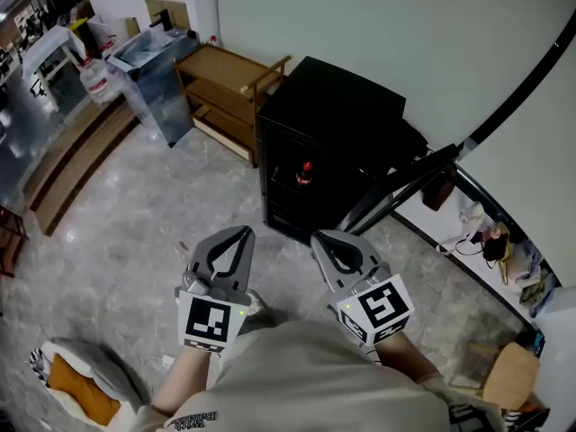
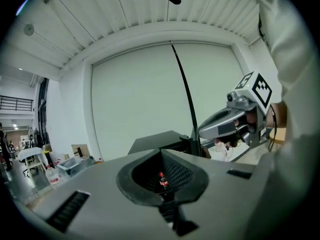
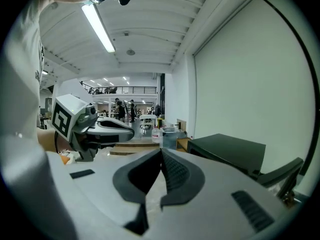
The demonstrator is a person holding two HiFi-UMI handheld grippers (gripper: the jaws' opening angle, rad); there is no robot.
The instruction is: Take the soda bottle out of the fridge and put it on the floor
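Black fridge (image 1: 342,97) is standing open, exposing the soda bottle (image 1: 305,173); left gripper (image 1: 239,231) and right gripper (image 1: 321,238), both clenched empty, are aiming toward it, well short, for approach.

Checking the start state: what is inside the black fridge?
One soda bottle with a red cap stands in the open fridge. The rest of the interior is too dark to tell what else it holds.

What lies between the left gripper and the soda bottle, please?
Only bare floor up to the fridge holding the soda bottle; the head view shows it.
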